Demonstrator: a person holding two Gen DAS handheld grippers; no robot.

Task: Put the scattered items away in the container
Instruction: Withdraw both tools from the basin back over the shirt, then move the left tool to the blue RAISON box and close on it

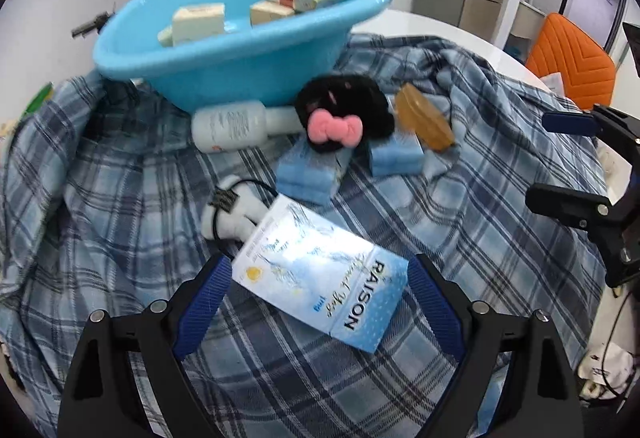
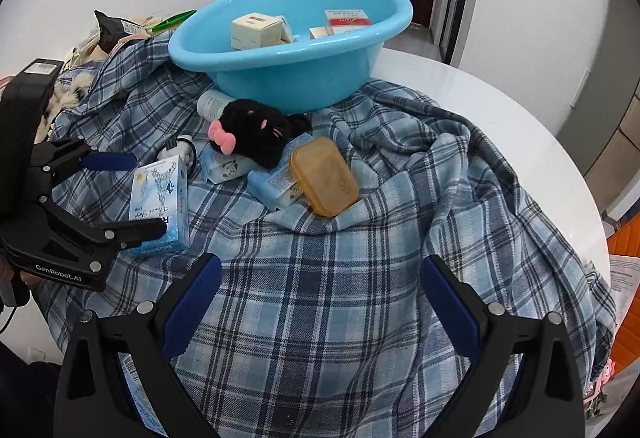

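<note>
A light-blue RAISON box (image 1: 320,270) (image 2: 160,198) lies on the plaid cloth (image 2: 340,318). My left gripper (image 1: 320,266) (image 2: 148,194) is open and straddles the box, one pad near each side. My right gripper (image 2: 320,264) (image 1: 548,162) hangs open over bare cloth with nothing between its fingers. The blue basin (image 1: 224,54) (image 2: 288,70) stands at the back with several small boxes inside. In front of it lie a black plush with a pink bow (image 1: 340,110) (image 2: 256,130), an amber soap case (image 1: 424,122) (image 2: 324,176), a white bottle (image 1: 236,126) and two blue tissue packs (image 1: 308,174) (image 2: 276,186).
A white plug with a black cable (image 1: 236,214) lies just beyond the RAISON box. The cloth covers a round white table (image 2: 480,90). Bags and clutter (image 2: 112,30) pile up at the far left. An orange chair (image 1: 568,58) stands beyond the table.
</note>
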